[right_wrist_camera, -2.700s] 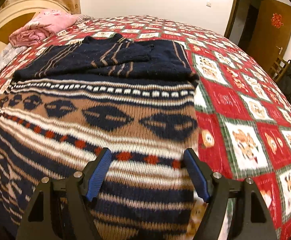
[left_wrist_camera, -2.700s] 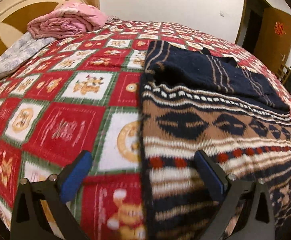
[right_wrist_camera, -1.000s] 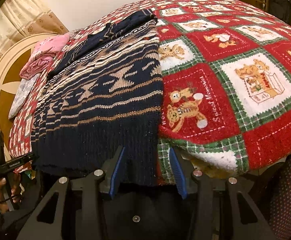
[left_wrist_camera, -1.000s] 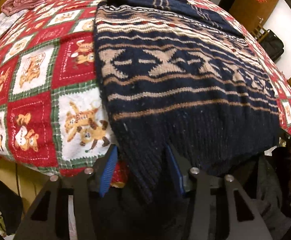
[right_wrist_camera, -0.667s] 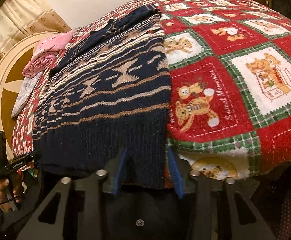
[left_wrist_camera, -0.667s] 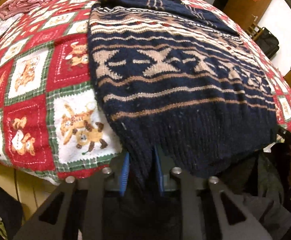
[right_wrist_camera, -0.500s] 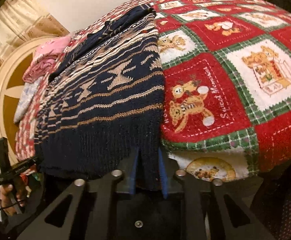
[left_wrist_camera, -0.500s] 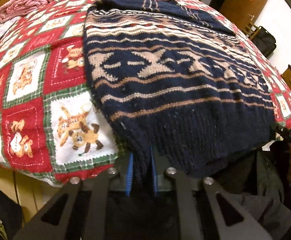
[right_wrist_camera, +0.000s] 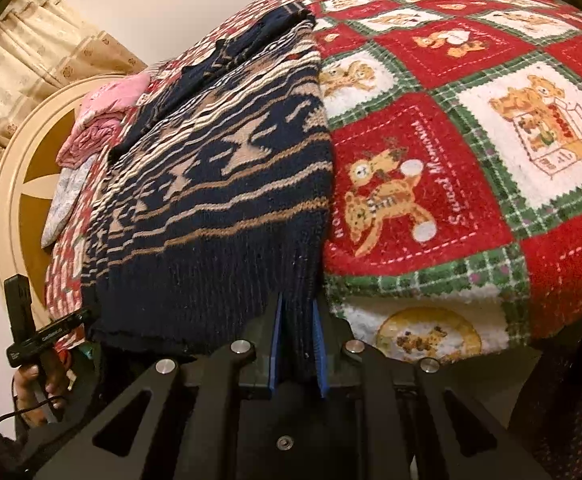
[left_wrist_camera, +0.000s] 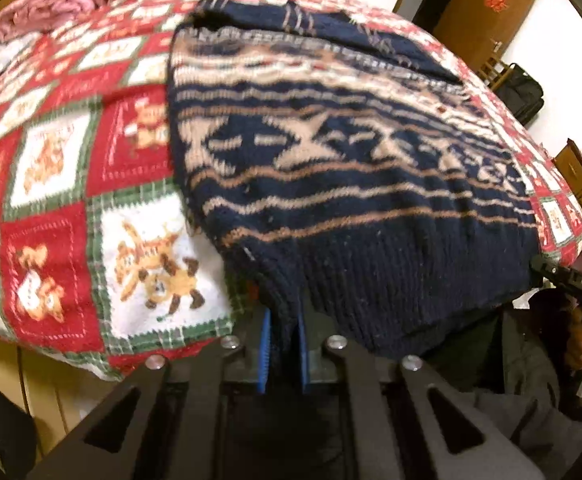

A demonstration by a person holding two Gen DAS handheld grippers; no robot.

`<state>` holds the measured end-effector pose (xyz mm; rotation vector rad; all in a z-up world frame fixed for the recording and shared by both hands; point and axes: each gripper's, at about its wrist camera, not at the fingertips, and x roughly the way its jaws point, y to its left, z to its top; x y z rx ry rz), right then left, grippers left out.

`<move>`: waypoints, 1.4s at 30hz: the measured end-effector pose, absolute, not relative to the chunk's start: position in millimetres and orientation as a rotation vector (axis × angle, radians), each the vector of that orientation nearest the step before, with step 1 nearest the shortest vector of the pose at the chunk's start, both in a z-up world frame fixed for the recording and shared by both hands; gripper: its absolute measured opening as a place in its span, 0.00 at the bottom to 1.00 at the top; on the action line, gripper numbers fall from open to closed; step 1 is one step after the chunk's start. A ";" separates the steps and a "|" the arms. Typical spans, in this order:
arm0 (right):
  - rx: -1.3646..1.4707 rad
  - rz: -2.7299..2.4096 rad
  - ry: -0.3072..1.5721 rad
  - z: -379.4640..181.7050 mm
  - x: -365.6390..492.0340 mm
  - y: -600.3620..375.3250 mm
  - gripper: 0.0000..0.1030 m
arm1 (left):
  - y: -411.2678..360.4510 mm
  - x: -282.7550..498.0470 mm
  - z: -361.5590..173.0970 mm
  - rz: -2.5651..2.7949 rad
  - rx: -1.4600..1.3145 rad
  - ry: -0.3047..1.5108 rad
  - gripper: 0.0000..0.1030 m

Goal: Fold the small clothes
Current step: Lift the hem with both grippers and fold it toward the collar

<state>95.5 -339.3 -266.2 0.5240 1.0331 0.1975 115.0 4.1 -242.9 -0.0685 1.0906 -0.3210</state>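
A navy and tan patterned knit sweater lies flat on the bed, its ribbed hem hanging over the near edge. It also shows in the right wrist view. My left gripper is shut on the hem at its left corner. My right gripper is shut on the hem at its right corner. The hem cloth fills the gap between each pair of blue pads. The sweater's sleeves are folded across its far end.
A red, white and green teddy-bear blanket covers the bed, and shows in the right wrist view. Folded pink clothes lie by the round headboard. A brown door and a black bag stand beyond the bed.
Both grippers moved from above the sweater down to its hem at the bed's edge. Their jaws closed on the hem corners. The hem has lifted slightly since half a second ago.
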 end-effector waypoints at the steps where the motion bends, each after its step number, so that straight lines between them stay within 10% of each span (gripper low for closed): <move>1: 0.536 0.223 1.028 -263.5 94.9 -339.0 0.07 | 4.0 114.4 -236.6 -0.320 -0.070 1.067 0.10; 42: 0.591 0.339 0.738 -163.5 105.1 -351.6 0.07 | 11.5 128.6 -155.9 -0.249 0.037 0.807 0.10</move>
